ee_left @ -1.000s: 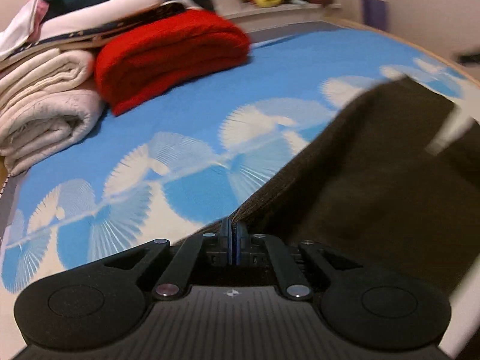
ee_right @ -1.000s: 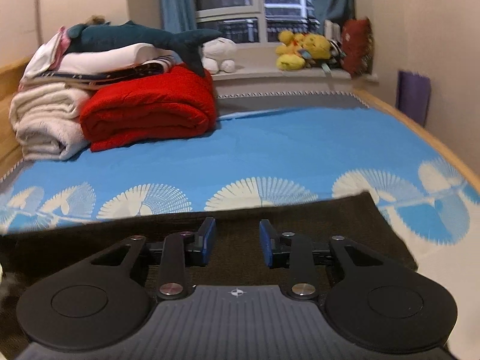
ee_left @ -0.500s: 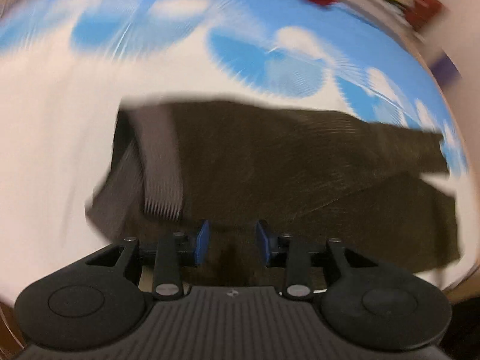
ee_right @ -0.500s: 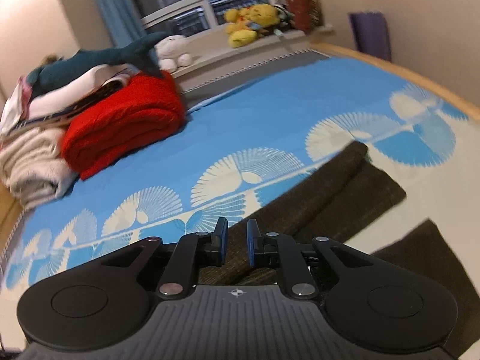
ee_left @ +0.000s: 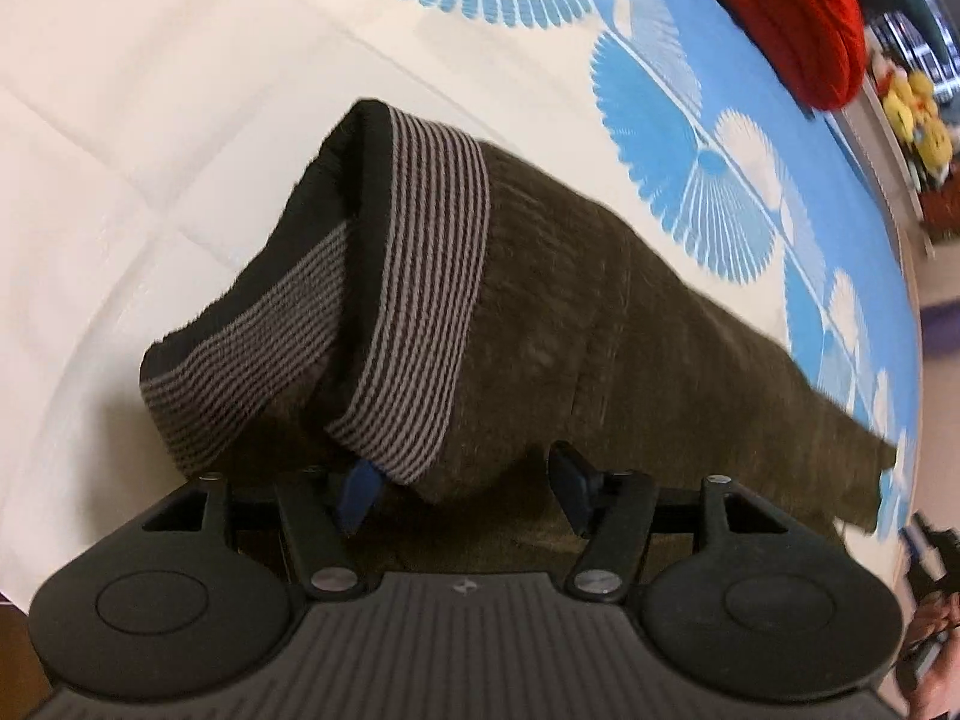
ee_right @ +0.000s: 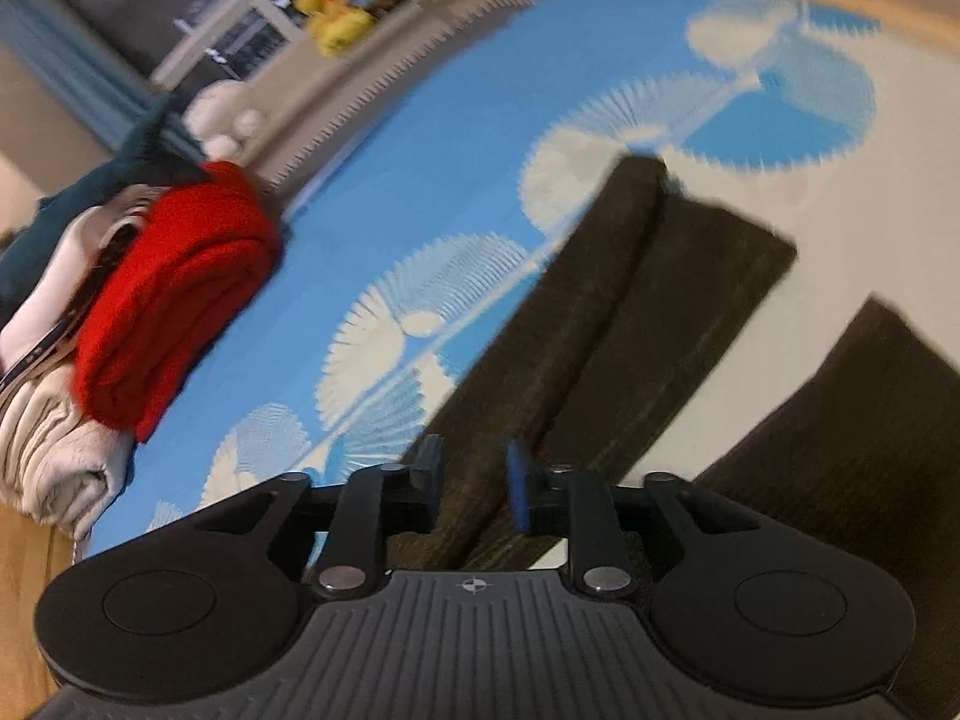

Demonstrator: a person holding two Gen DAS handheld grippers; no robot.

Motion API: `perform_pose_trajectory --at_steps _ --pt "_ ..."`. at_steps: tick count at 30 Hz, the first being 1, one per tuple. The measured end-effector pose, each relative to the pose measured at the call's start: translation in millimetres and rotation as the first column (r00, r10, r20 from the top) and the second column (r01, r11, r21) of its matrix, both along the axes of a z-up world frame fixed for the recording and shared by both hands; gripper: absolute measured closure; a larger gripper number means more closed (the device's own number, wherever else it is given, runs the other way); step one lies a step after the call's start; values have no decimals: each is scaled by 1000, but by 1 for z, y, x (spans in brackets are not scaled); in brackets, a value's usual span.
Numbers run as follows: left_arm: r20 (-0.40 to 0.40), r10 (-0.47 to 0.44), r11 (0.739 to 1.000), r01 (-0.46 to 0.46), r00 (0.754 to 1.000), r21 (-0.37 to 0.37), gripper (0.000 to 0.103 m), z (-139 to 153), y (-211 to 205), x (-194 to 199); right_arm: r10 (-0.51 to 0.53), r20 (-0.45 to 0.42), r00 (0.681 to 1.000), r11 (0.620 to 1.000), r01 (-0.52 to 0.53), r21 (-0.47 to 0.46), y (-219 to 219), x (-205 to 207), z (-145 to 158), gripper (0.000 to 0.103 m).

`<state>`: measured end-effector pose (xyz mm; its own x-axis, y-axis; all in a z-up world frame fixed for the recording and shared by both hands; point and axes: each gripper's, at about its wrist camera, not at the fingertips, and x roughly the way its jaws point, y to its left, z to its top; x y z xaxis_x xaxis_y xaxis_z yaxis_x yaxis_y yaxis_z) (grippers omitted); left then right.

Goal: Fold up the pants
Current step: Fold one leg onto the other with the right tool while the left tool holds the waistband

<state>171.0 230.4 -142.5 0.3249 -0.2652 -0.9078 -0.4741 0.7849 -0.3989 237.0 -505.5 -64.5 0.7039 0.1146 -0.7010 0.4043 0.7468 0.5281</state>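
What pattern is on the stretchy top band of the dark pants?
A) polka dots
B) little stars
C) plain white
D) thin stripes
D: in the left wrist view the waistband of the pants shows thin grey and black stripes, with no dots, stars or white band anywhere on it.

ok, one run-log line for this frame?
step: fold pants | left gripper: open, just been opening, over waistband | right gripper: open, fabric between fingers
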Motion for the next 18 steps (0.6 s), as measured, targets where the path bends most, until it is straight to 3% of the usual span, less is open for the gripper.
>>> perform_pose_trajectory --at_steps 1,4,5,10,15,17,18 --pt "5 11 1000 -11 1000 7 40 1 2 1 -9 -14 1000 1000 9 20 -2 6 -9 75" --pt "10 32 996 -33 999 80 75 6 6 2 -27 -50 998 998 30 59 -7 25 -34 73" --pt "27 40 995 -42 999 86 80 11 8 1 -36 -60 998 997 40 71 -8 32 -42 72" --pt "163 2 974 -38 987 222 82 47 -6 1 -68 -102 992 993 77 85 -14 65 -81 70" --pt "178 -12 973 -29 984 228 82 54 -6 9 -87 -101 991 992 95 81 -15 85 -104 71" --pt "168 -9 976 -28 986 215 82 51 -3 10 -92 -84 992 994 97 59 -14 89 -103 77" --pt "165 -8 978 -27 986 209 82 51 -1 10 -98 -82 992 994 102 47 -14 91 -103 90"
